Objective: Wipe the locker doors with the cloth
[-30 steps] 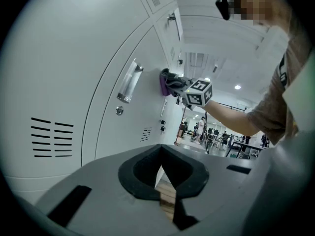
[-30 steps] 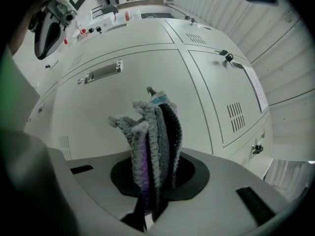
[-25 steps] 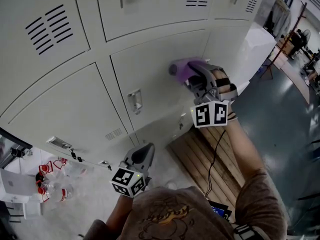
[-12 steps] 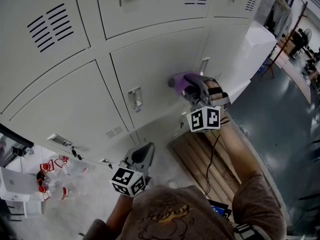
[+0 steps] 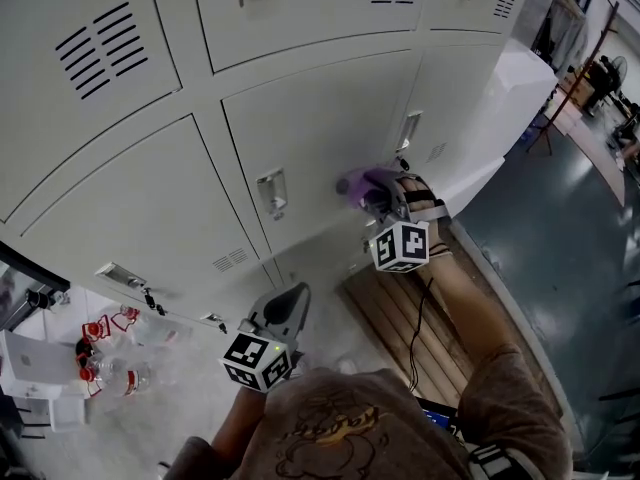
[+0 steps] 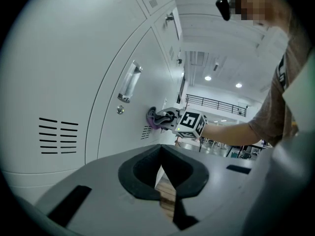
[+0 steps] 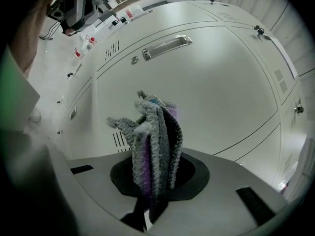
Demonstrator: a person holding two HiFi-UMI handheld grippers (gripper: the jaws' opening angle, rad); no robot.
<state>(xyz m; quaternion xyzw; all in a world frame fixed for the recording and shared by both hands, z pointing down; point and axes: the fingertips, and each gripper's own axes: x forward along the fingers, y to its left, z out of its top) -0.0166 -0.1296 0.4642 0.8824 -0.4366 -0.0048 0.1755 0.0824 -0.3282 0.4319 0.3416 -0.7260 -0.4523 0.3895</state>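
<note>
My right gripper is shut on a bunched grey and purple cloth. The cloth presses against the lower middle locker door, below and right of its recessed handle. In the right gripper view that door fills the picture, with its handle above the cloth. My left gripper hangs low near the person's chest, away from the lockers, its jaws shut with nothing between them. The left gripper view shows the right gripper and the cloth against the door.
Grey locker doors with vent slots cover the wall. A wooden pallet lies on the floor below the right arm. Bottles and a white box stand at the lower left. A cable runs down from the right gripper.
My right gripper has slid the cloth downward on the locker door, from near the door's upper right toward its lower edge. The left gripper has stayed in place.
</note>
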